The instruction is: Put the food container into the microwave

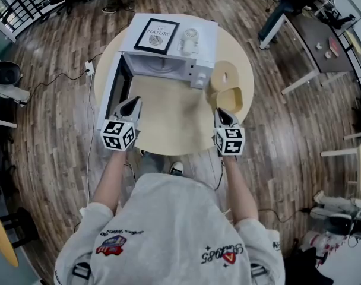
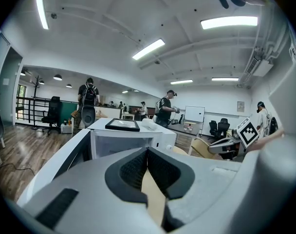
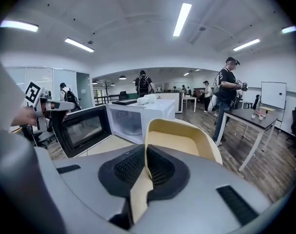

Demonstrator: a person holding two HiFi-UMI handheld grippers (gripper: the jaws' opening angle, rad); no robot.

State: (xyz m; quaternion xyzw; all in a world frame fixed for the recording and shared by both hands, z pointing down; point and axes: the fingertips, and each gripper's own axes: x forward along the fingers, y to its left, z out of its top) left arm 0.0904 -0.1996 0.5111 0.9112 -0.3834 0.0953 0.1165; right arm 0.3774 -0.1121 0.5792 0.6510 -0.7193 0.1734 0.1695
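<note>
Right gripper view: right hand-held gripper [image 3: 146,155] pinches the yellow food container [image 3: 184,141] by its rim, over the bench [image 3: 106,144], near the open microwave [image 3: 157,108]; left hand-held gripper [image 2: 147,156] is closed and empty.

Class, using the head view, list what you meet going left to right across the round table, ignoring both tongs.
open white microwave door → black-framed picture → small white fan-like object → beige plastic food container
</note>
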